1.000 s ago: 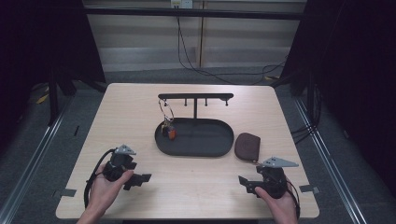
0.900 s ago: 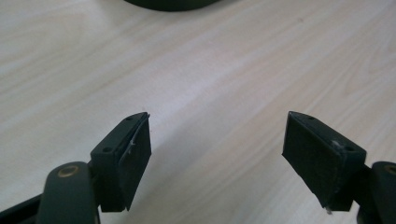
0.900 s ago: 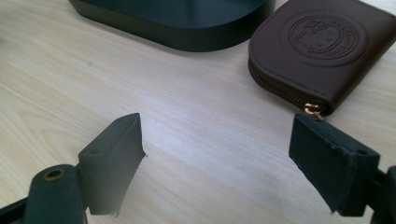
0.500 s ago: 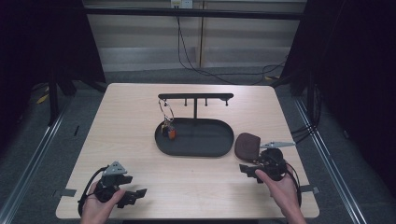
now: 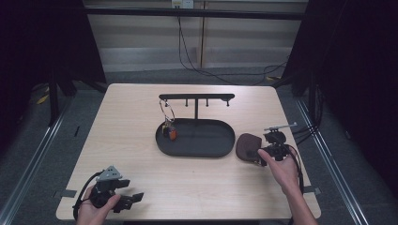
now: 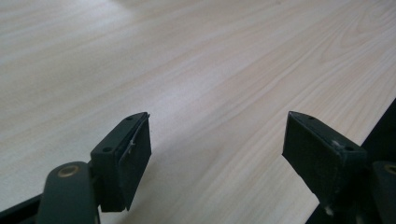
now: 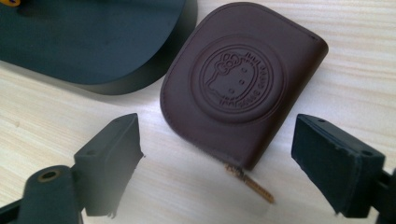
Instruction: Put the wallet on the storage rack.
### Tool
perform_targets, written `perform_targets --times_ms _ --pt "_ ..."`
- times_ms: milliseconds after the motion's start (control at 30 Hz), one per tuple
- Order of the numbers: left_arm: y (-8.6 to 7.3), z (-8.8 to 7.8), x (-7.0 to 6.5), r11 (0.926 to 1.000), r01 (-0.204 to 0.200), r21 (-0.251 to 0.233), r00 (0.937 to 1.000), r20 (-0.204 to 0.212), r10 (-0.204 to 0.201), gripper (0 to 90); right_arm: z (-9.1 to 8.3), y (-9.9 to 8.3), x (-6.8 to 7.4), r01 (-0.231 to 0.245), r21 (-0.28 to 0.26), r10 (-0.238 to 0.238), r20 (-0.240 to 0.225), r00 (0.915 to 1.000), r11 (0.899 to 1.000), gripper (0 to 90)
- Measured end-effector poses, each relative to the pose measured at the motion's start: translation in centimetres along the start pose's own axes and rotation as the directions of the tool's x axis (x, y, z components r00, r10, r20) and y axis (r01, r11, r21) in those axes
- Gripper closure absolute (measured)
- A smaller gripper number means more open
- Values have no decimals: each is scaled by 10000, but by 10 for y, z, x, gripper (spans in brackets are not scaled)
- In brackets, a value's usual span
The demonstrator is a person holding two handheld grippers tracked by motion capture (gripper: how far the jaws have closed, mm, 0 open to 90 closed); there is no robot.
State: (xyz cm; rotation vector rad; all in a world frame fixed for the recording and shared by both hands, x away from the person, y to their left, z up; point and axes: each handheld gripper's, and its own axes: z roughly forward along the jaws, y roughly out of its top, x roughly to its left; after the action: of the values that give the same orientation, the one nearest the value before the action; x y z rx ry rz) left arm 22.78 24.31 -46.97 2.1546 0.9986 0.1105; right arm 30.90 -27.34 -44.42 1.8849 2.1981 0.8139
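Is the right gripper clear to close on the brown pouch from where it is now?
Probably yes. The right gripper is open, its fingers either side of the pouch near its zip end, nothing between. The tray sits beside the pouch, off the fingers' path.

wallet (image 7: 243,84): brown leather, smooth, embossed | table (image 5: 141,122): pale wood grain, matt | tray (image 5: 206,145): black, matt
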Motion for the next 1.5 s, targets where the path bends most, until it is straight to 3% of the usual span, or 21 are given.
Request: perform_targets --times_ms 200,367,500,700,833,1067,1400,1500 --pt "0 -1 1 9999 -19 -164 10000 95 21 233 7 17 -4 115 789 -137 271 9995 9968 152" --pt "-1 -5 2 9988 -145 -474 9998 154 153 233 11 30 -5 -5 989 -84 888 9960 9951 161" --pt "-2 -4 3 9990 -195 -391 9998 71 198 232 21 37 -8 -113 1382 -28 1020 9948 9903 161" --pt "-3 -4 -1 9987 -310 -403 9995 -31 309 233 34 42 -5 -455 1392 296 1137 9931 9892 186" --pt "-2 -4 1 9987 -378 -354 9992 142 383 233 41 43 -8 -696 1557 500 1263 9907 9853 183" --pt "-1 -1 -2 9979 -626 -184 9978 214 630 232 49 43 -7 -821 1711 559 1531 9866 9818 120" --pt "0 2 -3 9968 -793 -43 9966 233 794 232 53 42 -14 -1519 1848 1338 1070 9852 9710 126" --pt "0 4 -4 9966 -821 -48 9963 241 822 232 55 40 -16 -1874 1788 1744 861 9809 9659 147"
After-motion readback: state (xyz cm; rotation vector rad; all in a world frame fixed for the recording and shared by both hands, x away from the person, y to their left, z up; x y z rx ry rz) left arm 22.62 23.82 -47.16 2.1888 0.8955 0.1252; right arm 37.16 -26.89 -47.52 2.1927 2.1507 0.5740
